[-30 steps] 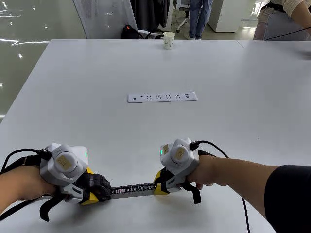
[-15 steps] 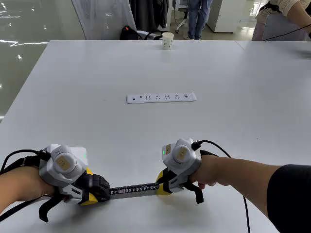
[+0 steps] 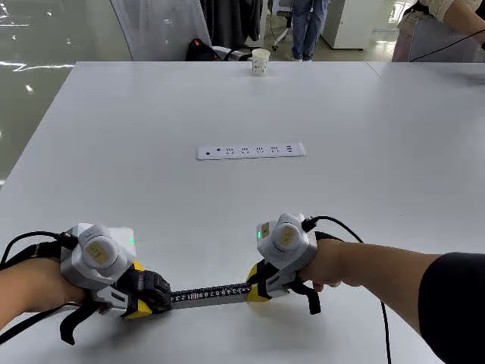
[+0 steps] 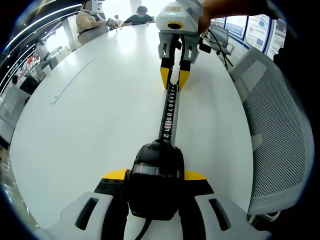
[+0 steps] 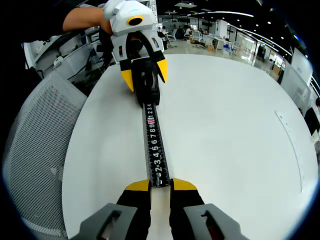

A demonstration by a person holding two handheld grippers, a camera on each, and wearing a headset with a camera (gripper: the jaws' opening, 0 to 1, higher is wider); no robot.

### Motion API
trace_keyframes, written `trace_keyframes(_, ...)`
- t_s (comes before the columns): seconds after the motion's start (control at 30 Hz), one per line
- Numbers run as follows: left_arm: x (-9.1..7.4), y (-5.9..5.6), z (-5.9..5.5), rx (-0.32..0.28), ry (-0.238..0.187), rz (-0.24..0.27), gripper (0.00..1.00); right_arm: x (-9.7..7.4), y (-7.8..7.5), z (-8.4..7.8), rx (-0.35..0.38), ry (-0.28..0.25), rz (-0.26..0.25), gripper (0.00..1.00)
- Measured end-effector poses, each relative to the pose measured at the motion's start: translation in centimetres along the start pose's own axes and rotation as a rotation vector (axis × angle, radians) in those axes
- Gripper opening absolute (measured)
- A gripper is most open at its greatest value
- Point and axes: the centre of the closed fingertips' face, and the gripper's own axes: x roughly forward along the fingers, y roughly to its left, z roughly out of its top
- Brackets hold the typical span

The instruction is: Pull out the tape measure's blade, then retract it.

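The black tape measure case point(image 3: 154, 291) lies near the table's front edge, clamped between the yellow-tipped jaws of my left gripper point(image 3: 145, 300). Its black blade point(image 3: 209, 294) with white numbers runs rightward, just above the white table. My right gripper point(image 3: 255, 291) is shut on the blade's end. In the left gripper view the case point(image 4: 155, 186) sits between my left gripper point(image 4: 155, 175) jaws, and the blade point(image 4: 168, 112) stretches away to the right gripper point(image 4: 173, 77). In the right gripper view the blade point(image 5: 153, 145) leads from my right gripper point(image 5: 160, 185) to the case point(image 5: 148, 82).
A white power strip point(image 3: 251, 151) lies across the middle of the table point(image 3: 341, 121). A paper cup point(image 3: 260, 61) stands at the far edge, with people standing beyond it. A grey mesh chair point(image 4: 272, 125) is beside the table's near edge.
My right gripper has moved a little to the right with the blade's end, so slightly more blade is out. The left gripper and case have stayed in place.
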Motion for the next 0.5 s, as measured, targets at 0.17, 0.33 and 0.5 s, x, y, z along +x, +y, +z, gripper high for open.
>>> trace_keyframes(0.17,0.04,0.06,-0.03,0.000,0.000,0.000,0.33,-0.21,-0.03,-0.20,-0.002,0.003,-0.002,0.09)
trace_keyframes(0.33,0.03,0.11,0.00,0.001,0.000,-0.001,0.33,-0.39,-0.05,-0.38,-0.006,0.008,-0.004,0.09)
trace_keyframes(0.5,0.04,0.13,0.03,0.000,0.000,0.000,0.33,-0.50,-0.11,-0.59,-0.004,0.011,-0.005,0.09)
